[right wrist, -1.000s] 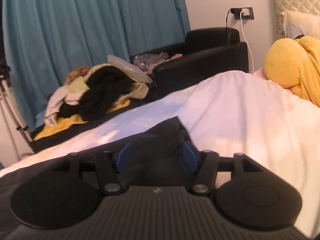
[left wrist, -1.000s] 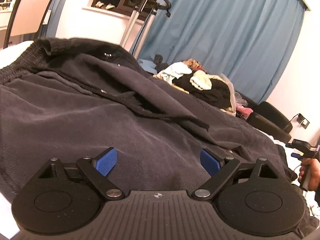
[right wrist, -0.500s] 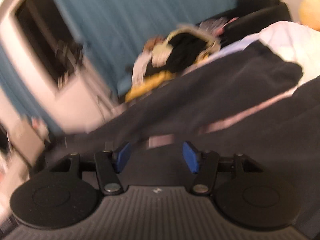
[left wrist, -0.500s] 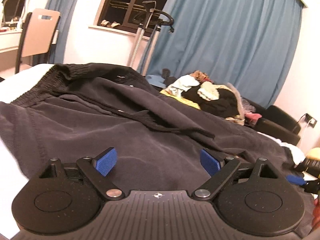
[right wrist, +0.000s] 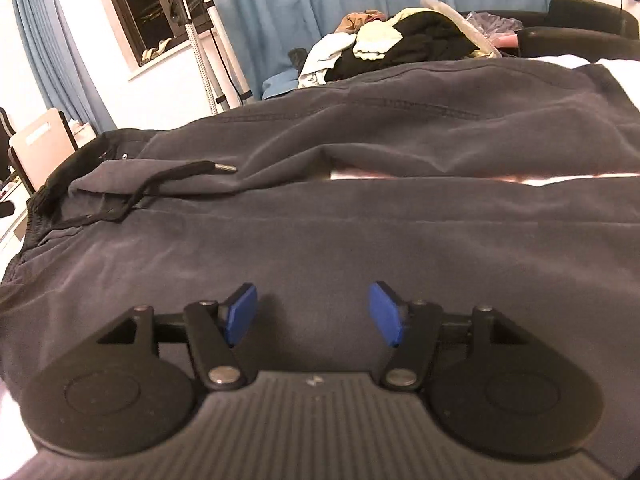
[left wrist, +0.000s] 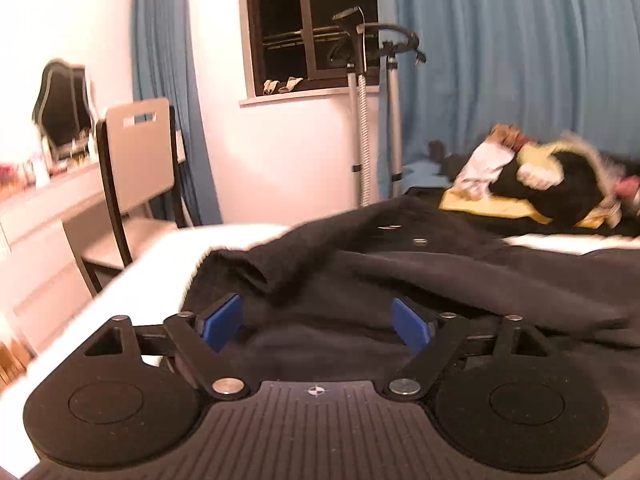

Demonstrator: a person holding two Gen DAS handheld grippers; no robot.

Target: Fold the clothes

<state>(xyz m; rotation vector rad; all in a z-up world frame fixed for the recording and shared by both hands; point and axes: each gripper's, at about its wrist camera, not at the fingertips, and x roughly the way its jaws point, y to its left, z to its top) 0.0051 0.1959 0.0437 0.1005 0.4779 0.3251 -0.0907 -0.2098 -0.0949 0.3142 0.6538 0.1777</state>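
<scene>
Dark grey sweatpants [right wrist: 360, 240] lie spread across a white bed [left wrist: 160, 256], both legs running to the right. Their black drawstring [right wrist: 168, 178] trails over the waistband at the left. My left gripper [left wrist: 318, 322] hovers low at the waistband end. A rumpled fold of the waistband [left wrist: 260, 272] lies just ahead of its blue pads [left wrist: 222, 320]. Its jaws are closing, with cloth under the gap but no pad pressing on it. My right gripper [right wrist: 314, 314] sits low over the near leg. Its jaws are opening and pinch nothing.
A chair [left wrist: 136, 152] and a dressing table with a mirror [left wrist: 64, 116] stand left of the bed. Behind it are a garment steamer stand [left wrist: 362, 128], blue curtains and a heap of mixed clothes [right wrist: 400, 40]. A black armchair [right wrist: 580, 28] is at the far right.
The left gripper swung left toward the waistband end, and its pads came closer together. The right gripper left the trouser hem near the bed's end, now sits over the near leg, pads wider.
</scene>
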